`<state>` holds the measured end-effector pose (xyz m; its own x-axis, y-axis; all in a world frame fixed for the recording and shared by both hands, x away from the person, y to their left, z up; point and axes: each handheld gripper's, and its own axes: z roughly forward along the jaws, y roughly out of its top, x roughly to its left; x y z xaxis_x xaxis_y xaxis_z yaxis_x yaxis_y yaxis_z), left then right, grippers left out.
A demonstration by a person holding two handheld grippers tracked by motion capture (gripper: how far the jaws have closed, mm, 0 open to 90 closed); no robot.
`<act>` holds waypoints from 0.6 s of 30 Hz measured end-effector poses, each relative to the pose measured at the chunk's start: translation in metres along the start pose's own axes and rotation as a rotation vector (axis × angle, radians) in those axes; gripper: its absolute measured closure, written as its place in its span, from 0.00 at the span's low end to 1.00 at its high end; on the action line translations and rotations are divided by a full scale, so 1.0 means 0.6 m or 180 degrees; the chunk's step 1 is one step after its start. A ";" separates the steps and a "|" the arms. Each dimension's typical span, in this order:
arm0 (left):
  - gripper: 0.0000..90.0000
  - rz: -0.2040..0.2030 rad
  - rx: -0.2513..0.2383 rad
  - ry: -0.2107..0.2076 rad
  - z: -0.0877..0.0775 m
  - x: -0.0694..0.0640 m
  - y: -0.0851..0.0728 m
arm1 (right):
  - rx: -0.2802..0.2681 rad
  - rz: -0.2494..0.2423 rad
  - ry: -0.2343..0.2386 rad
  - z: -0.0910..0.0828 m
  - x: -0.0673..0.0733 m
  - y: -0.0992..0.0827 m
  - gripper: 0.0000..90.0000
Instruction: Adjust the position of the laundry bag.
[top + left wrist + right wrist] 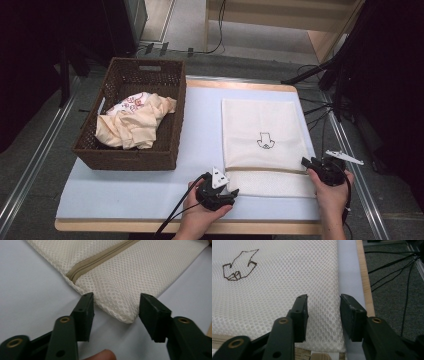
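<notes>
A cream mesh laundry bag [262, 135] lies flat on the right half of the pale blue table [150, 195], a small dark line drawing [265, 141] printed on it. My left gripper [233, 192] is at the bag's near left corner. In the left gripper view its jaws [116, 305] straddle that corner of the bag [120, 272], just below the tan zipper [100, 261], without pinching it. My right gripper [306, 162] is at the bag's right edge. Its jaws [323, 307] stand either side of that edge of the mesh [274, 290], one over the fabric, one over the table.
A dark wicker basket [125, 157] stands at the left of the table with crumpled cream clothes [132, 122] inside. Cables [320, 107] and stands crowd the floor beyond the right table edge. The wooden table rim [364, 277] runs close to the bag's right side.
</notes>
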<state>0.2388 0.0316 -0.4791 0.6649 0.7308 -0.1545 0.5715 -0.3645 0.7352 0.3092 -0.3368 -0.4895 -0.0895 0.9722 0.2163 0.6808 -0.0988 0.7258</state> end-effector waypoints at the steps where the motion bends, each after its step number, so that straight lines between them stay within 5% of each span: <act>1: 0.63 -0.0012 -0.0011 -0.0039 0.001 0.000 -0.001 | -0.0007 -0.0001 -0.0024 0.000 0.000 -0.001 0.76; 4: 0.79 0.0012 0.0025 -0.0092 0.001 0.000 -0.001 | -0.0008 0.0058 -0.0063 0.000 -0.002 -0.002 0.91; 7: 0.91 -0.0058 0.0049 -0.0195 0.000 0.005 0.001 | 0.0008 0.0157 0.0054 -0.001 -0.006 -0.001 0.97; 18: 0.94 -0.0208 -0.0080 -0.0225 -0.031 0.035 0.004 | -0.0093 0.0109 0.0266 -0.014 0.017 0.001 0.98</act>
<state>0.2450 0.0566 -0.4685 0.6593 0.7096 -0.2484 0.6033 -0.3021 0.7381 0.3025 -0.3288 -0.4815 -0.1277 0.9472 0.2942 0.6630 -0.1391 0.7356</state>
